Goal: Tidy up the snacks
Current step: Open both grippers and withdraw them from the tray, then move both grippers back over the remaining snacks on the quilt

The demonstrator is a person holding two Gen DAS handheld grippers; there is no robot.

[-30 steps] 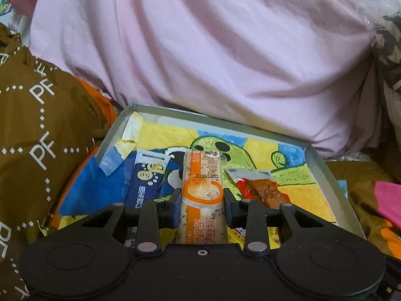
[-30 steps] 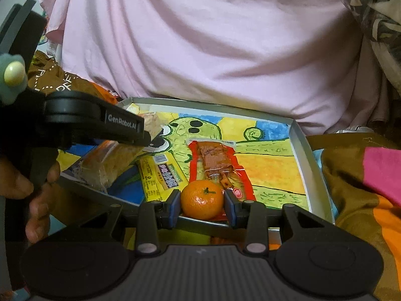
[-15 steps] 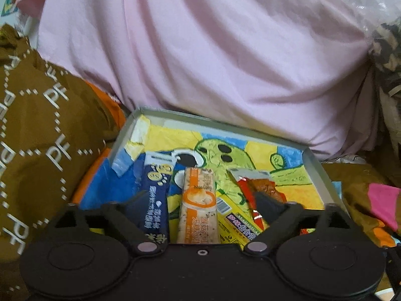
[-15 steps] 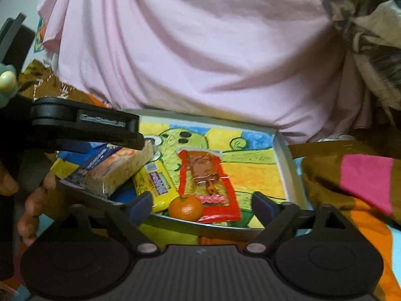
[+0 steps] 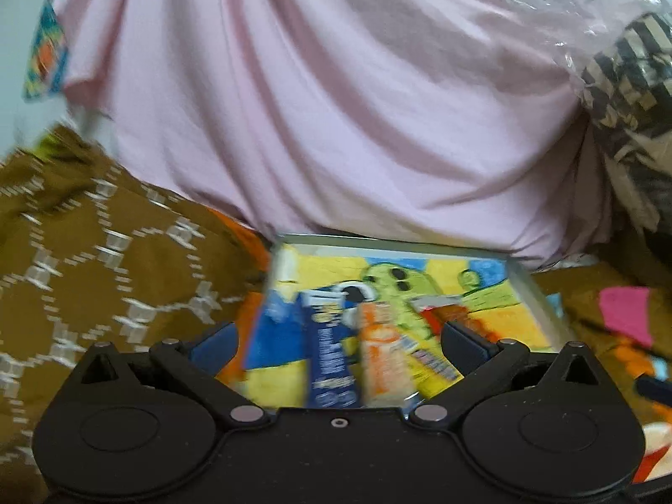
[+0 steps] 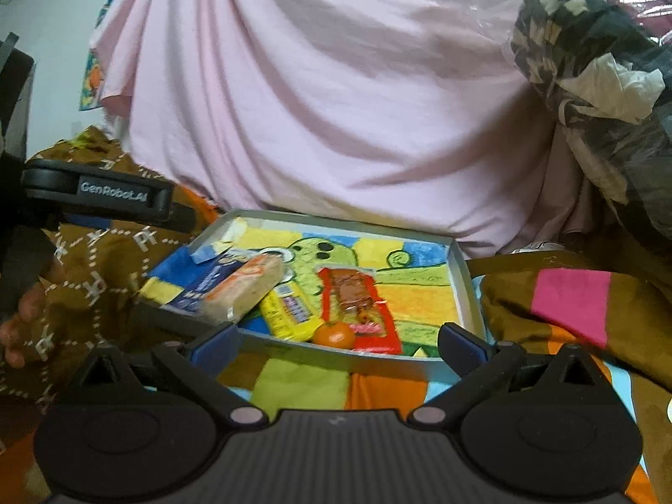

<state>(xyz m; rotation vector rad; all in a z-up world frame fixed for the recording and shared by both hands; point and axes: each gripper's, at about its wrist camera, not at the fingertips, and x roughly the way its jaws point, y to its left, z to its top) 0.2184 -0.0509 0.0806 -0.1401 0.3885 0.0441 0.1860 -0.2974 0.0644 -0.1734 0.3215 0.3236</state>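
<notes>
Crowding the far side of the shallow grey tray [image 6: 462,277] with its crayon-bright cactus lining, a creased pink cloth [image 6: 336,105] rises behind, brown patterned bedding [image 5: 84,252] alongside. Only the right view shows the small round orange [image 6: 334,334] at the near rim, beside the yellow packet [image 6: 290,308], red pouch [image 6: 357,298] and pale orange-wrapped bar [image 6: 243,290]; the left view blurs them. Left tongs [image 5: 338,342] and right tongs [image 6: 336,344] have just been opening, gaping wide, empty.

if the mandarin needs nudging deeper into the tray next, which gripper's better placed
Probably right. The right gripper is open with the mandarin just ahead between its fingertips, at the tray's near edge. The left gripper, also open, faces the blue and orange packets instead.
</notes>
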